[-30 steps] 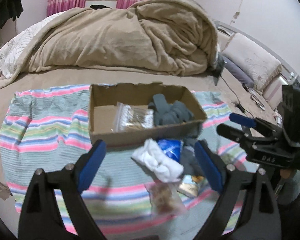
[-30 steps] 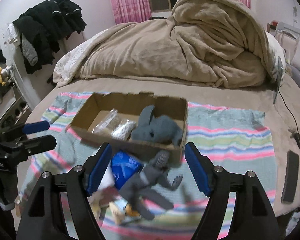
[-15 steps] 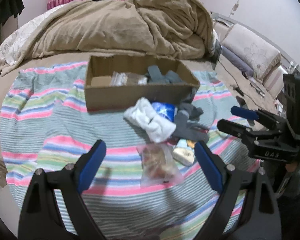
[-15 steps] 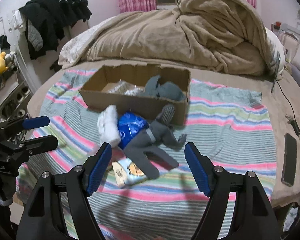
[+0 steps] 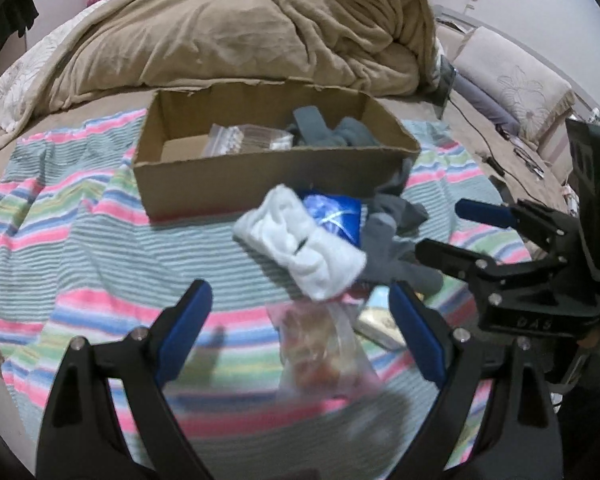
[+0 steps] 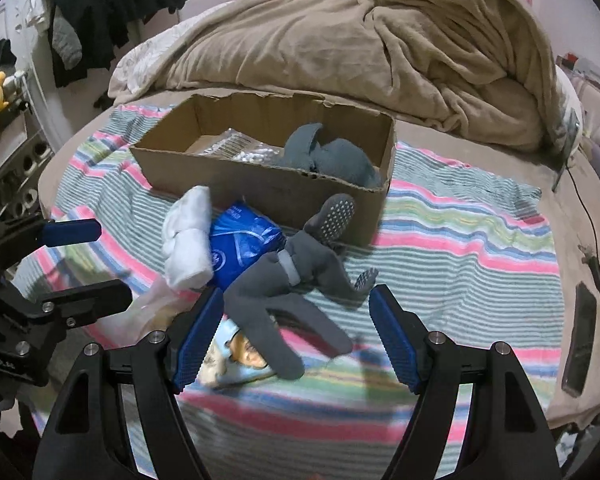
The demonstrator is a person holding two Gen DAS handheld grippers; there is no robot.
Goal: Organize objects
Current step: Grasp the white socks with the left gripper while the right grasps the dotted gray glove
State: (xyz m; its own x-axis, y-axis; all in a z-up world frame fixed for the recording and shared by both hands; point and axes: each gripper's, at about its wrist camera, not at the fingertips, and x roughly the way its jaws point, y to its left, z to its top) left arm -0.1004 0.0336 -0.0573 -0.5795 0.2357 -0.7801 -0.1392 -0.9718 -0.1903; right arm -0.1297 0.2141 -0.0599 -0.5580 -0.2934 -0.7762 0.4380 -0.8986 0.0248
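Observation:
A cardboard box [image 5: 260,176] [image 6: 268,188] sits on the striped blanket, holding clear bags [image 5: 244,140] and blue-grey socks [image 6: 332,156]. In front of it lies a pile: a white sock roll [image 5: 300,244] [image 6: 188,240], a blue packet [image 5: 336,216] [image 6: 240,244], grey grip socks [image 6: 292,276] [image 5: 392,240], a clear snack bag [image 5: 324,352] and a picture packet [image 6: 236,352]. My left gripper [image 5: 300,332] [image 6: 112,262] is open, hovering over the snack bag. My right gripper [image 6: 296,332] [image 5: 440,228] is open over the grey socks. Neither holds anything.
A bunched beige duvet [image 6: 360,52] fills the bed behind the box. A black phone [image 6: 578,340] and a cable [image 6: 588,224] lie at the right edge. Dark clothes [image 6: 108,12] hang at the left. Pillows [image 5: 512,76] lie at the far right.
Both grippers have come down toward the pile in front of the box, which now looks larger and nearer. The jaws stay as wide as before; nothing on the blanket has shifted.

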